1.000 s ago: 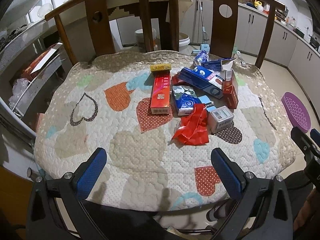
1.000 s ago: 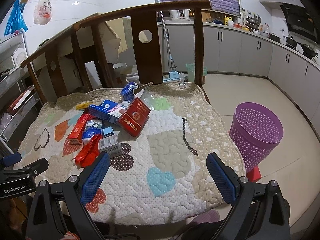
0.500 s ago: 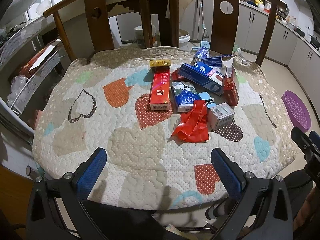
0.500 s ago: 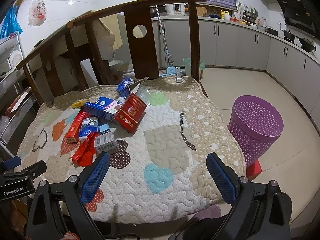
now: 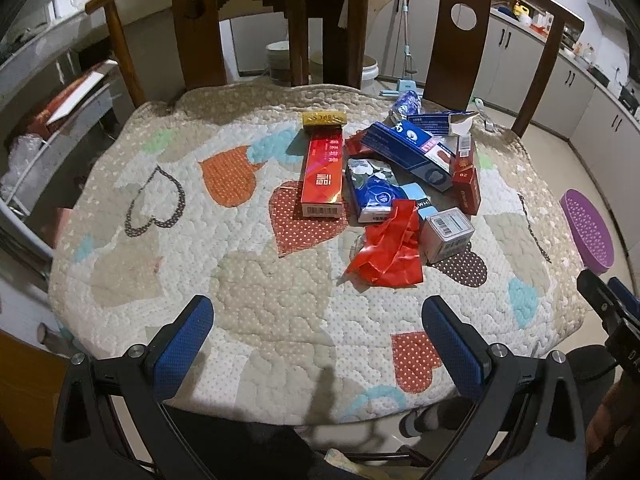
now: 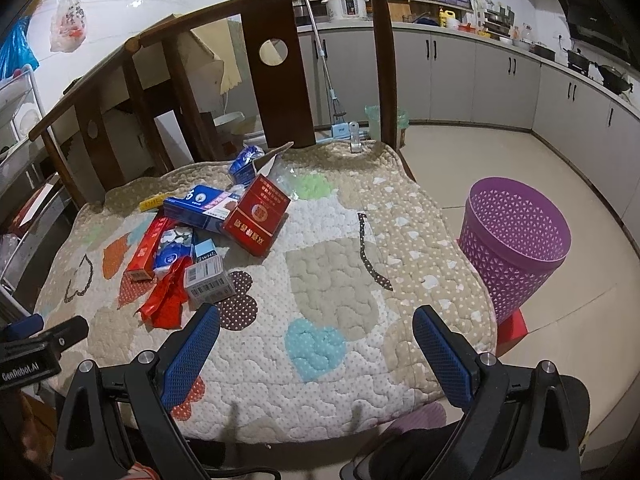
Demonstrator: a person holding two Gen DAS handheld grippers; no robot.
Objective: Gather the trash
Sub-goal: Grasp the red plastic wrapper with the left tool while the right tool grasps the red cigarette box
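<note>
Trash pile (image 5: 396, 184) sits on the quilted cushion (image 5: 248, 280) of a wooden chair, right of center and toward the back rail.

Left gripper (image 5: 316, 344): fingers spread wide, nothing held, hovering over the cushion's front edge. Right gripper (image 6: 316, 352): same, spread and empty, over the front-right part of the cushion.

Nearest piece is the crumpled red wrapper (image 5: 388, 252), ahead and slightly right of the left fingers; in the right view it lies ahead-left (image 6: 166, 300). Touching it, the small grey barcode box (image 5: 448, 232), just past the right gripper's left finger (image 6: 192, 348). My read: right hand is nearer to that box.

Further back: long red carton (image 5: 322, 176), long axis running front-to-back; blue tissue pack (image 5: 370, 192); blue carton (image 5: 408, 152) lying diagonally; yellow bar (image 5: 323, 118) nearest the back rail.

Purple basket (image 6: 514, 236) stands on the floor off the cushion's right edge, so the right arm suits the drop.
</note>
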